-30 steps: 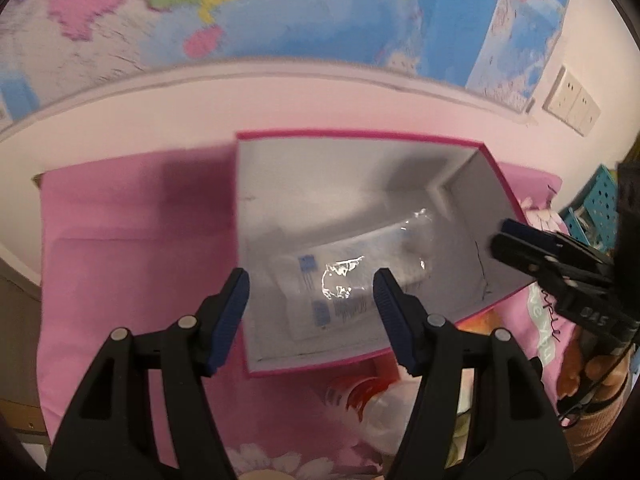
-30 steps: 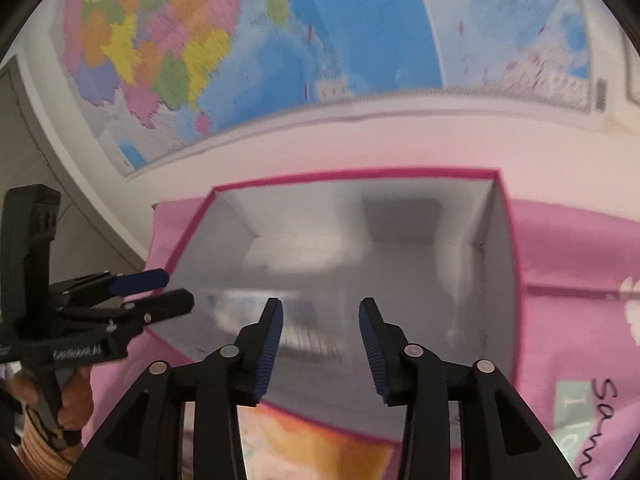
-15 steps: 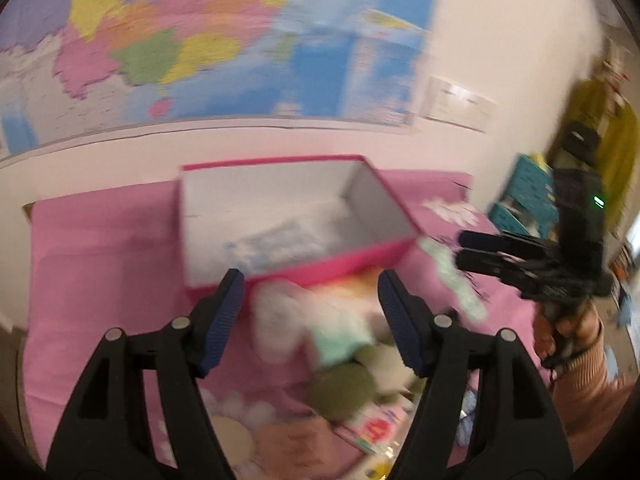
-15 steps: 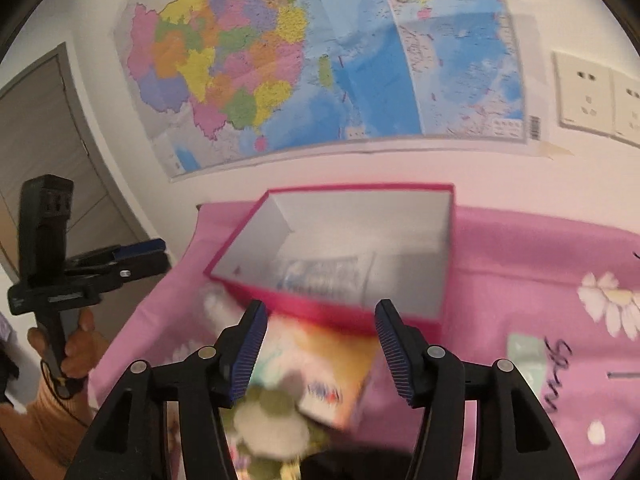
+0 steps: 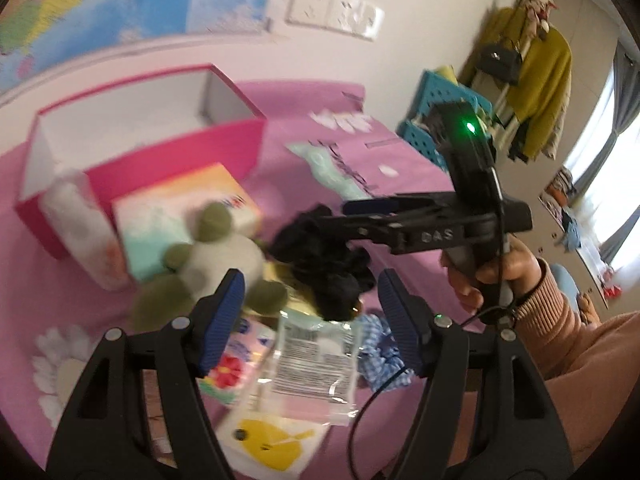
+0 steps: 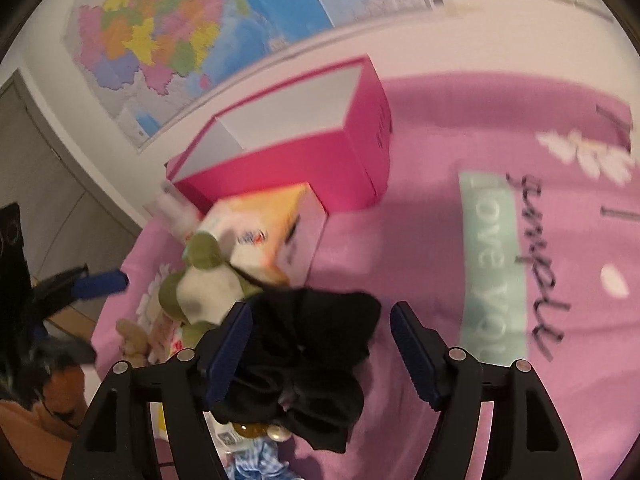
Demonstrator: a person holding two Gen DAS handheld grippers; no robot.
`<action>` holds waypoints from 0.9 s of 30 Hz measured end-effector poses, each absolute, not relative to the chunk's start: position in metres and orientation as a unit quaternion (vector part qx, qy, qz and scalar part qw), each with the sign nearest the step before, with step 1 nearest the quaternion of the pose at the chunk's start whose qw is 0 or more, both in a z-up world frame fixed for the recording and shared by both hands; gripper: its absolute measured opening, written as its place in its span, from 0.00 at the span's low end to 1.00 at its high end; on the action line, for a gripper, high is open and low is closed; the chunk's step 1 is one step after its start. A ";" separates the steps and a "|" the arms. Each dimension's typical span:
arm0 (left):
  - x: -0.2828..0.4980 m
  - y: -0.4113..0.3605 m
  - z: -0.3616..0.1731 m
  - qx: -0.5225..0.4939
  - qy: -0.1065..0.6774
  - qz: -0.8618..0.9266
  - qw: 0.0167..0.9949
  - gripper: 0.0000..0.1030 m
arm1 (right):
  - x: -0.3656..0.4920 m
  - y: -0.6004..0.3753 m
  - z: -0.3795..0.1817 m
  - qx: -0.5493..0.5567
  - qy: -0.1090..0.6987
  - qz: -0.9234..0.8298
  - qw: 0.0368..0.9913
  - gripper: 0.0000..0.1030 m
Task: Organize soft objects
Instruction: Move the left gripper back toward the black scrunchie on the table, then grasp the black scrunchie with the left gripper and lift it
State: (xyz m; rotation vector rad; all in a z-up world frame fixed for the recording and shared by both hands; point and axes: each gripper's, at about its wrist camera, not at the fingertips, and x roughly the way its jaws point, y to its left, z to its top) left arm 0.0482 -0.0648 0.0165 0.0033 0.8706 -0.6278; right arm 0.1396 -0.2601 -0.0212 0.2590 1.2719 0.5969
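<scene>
An open pink box (image 5: 140, 152) (image 6: 304, 168) stands on the pink sheet by the wall. In front of it lies a pile: a colourful tissue pack (image 5: 180, 216), a white pack (image 5: 80, 228), a white plush with green ears (image 5: 216, 256) (image 6: 204, 288), a black fabric piece (image 5: 320, 256) (image 6: 316, 340), a clear packet (image 5: 312, 364) and a blue checked scrunchie (image 5: 380, 352). My left gripper (image 5: 312, 320) hovers open over the pile, holding nothing. My right gripper (image 6: 322, 348) (image 5: 348, 208) has its jaws opening, with the black fabric lying between them, not pinched.
The pink sheet (image 6: 440, 240) with flower prints and lettering spreads to the right. A blue crate (image 5: 448, 120) and hanging clothes (image 5: 532, 64) stand beyond the bed. A map (image 6: 180, 32) and wall sockets (image 5: 332, 12) are on the wall behind the box.
Both grippers have drawn back from above the box to over the pile in front of it. The right jaws have spread wider. The left view has swung to the right.
</scene>
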 end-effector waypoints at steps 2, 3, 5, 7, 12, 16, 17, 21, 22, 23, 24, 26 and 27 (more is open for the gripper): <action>0.048 -0.072 0.008 0.001 0.426 -0.307 0.851 0.68 | 0.137 -0.259 -0.028 0.127 0.588 0.276 0.750 0.72; 0.049 -0.075 0.004 0.000 0.431 -0.309 0.848 0.68 | 0.135 -0.258 -0.031 0.131 0.590 0.277 0.747 0.72; 0.052 -0.081 -0.004 -0.002 0.445 -0.313 0.839 0.68 | 0.133 -0.256 -0.034 0.136 0.591 0.280 0.744 0.73; 0.053 -0.086 -0.012 -0.001 0.454 -0.315 0.834 0.68 | 0.132 -0.253 -0.036 0.140 0.591 0.282 0.743 0.73; 0.058 -0.099 -0.023 0.002 0.468 -0.316 0.825 0.68 | 0.130 -0.251 -0.038 0.143 0.587 0.292 0.742 0.73; 0.061 -0.105 -0.034 0.004 0.483 -0.314 0.817 0.68 | 0.127 -0.248 -0.037 0.138 0.581 0.300 0.744 0.63; 0.061 -0.107 -0.036 0.005 0.484 -0.314 0.817 0.68 | 0.127 -0.247 -0.038 0.138 0.581 0.303 0.743 0.57; 0.066 -0.112 -0.043 0.007 0.494 -0.303 0.815 0.68 | 0.126 -0.248 -0.038 0.137 0.580 0.309 0.741 0.34; 0.068 -0.113 -0.045 0.005 0.496 -0.300 0.814 0.68 | 0.126 -0.249 -0.038 0.136 0.577 0.308 0.744 0.31; 0.071 -0.114 -0.046 0.003 0.496 -0.301 0.814 0.68 | 0.125 -0.250 -0.038 0.135 0.576 0.310 0.744 0.26; 0.071 -0.114 -0.046 0.002 0.496 -0.301 0.815 0.68 | 0.125 -0.250 -0.037 0.136 0.575 0.311 0.745 0.21; 0.072 -0.115 -0.046 0.001 0.495 -0.299 0.816 0.67 | 0.125 -0.252 -0.035 0.139 0.569 0.314 0.748 0.17; 0.073 -0.116 -0.047 0.001 0.494 -0.297 0.817 0.63 | 0.125 -0.253 -0.034 0.140 0.567 0.315 0.748 0.14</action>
